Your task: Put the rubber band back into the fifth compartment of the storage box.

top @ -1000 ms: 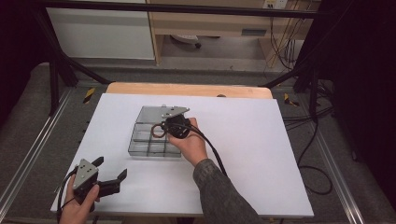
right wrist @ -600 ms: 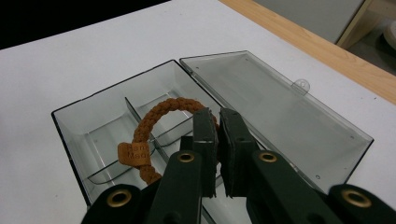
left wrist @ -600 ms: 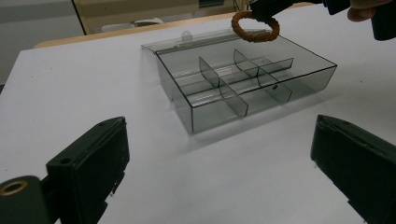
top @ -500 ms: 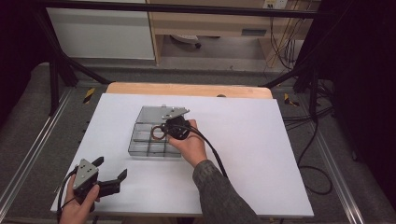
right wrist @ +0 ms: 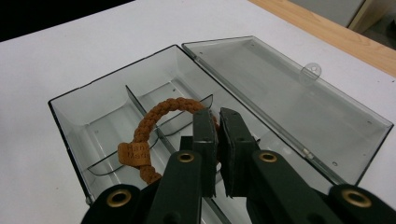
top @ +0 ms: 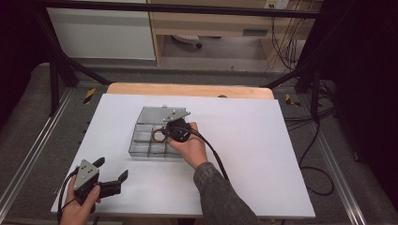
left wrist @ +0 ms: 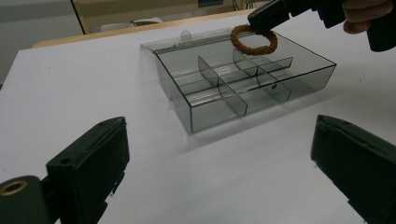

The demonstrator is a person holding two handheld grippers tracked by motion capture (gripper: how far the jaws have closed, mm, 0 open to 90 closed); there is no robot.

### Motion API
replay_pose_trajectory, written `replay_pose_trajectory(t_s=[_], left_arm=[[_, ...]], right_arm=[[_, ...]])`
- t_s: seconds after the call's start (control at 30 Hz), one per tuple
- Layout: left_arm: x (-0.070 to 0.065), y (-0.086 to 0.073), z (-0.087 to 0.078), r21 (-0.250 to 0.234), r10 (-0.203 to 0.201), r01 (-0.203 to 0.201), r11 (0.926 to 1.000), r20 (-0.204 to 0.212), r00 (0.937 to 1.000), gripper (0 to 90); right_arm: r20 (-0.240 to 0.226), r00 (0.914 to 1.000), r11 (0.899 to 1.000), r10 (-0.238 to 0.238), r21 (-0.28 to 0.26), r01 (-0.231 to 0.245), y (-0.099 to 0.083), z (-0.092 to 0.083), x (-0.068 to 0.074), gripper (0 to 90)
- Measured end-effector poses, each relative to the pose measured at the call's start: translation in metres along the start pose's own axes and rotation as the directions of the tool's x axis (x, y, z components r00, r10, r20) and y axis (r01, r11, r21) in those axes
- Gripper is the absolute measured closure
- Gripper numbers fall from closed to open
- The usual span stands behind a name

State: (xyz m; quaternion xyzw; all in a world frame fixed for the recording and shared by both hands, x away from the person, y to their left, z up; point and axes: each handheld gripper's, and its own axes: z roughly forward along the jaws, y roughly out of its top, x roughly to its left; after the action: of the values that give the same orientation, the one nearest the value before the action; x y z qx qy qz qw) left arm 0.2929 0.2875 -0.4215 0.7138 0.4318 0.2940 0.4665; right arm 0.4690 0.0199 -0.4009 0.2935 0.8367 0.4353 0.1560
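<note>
One braided brown bracelet (right wrist: 154,123) was recorded clamped in the right claw (right wrist: 217,140), held over the compartments of one clear divided box (top: 141,140) at frame centre; lowering squarely into a single compartment, clear of the dividers, before release was judged advisable. One left claw (top: 112,174), lower left on the white worktop (top: 263,154), was noted standing apart and empty.

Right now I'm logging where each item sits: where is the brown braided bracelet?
The brown braided bracelet hangs pinched in the right hand-held gripper, just above the open clear divided box at mid-table in the high view.
</note>
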Motion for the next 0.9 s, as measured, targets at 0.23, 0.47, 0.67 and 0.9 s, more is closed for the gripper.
replay_pose_trajectory(t_s=[0.23, 0.47, 0.67, 0.9], left_arm=[[0.0, 0.0, 0.0, 0.002, 0.001, -0.001, 1.0, 0.0, 1.0, 4.5], [0.0, 0.0, 0.0, 0.002, 0.0, 0.0, 1.0, 0.0, 1.0, 4.5], [0.0, 0.0, 0.0, 0.003, 0.001, -0.001, 1.0, -0.002, 1.0, 4.5], [0.0, 0.001, 0.001, 0.002, 0.004, -0.004, 1.0, 0.0, 1.0, 4.5]], right_arm=[[-0.012, 0.9999, 1.0, -0.002, 0.015, 0.002, -0.004, 0.004, 0.004, 85.5], [-0.037, 0.9992, 1.0, -0.012, 0.026, 0.013, -0.006, 0.006, 0.011, 85.5], [-0.047, 0.9989, 0.999, -0.007, 0.039, 0.009, -0.011, 0.009, 0.015, 85.5], [-0.046, 0.9989, 0.999, -0.003, 0.051, 0.005, -0.014, 0.009, 0.017, 85.4]])
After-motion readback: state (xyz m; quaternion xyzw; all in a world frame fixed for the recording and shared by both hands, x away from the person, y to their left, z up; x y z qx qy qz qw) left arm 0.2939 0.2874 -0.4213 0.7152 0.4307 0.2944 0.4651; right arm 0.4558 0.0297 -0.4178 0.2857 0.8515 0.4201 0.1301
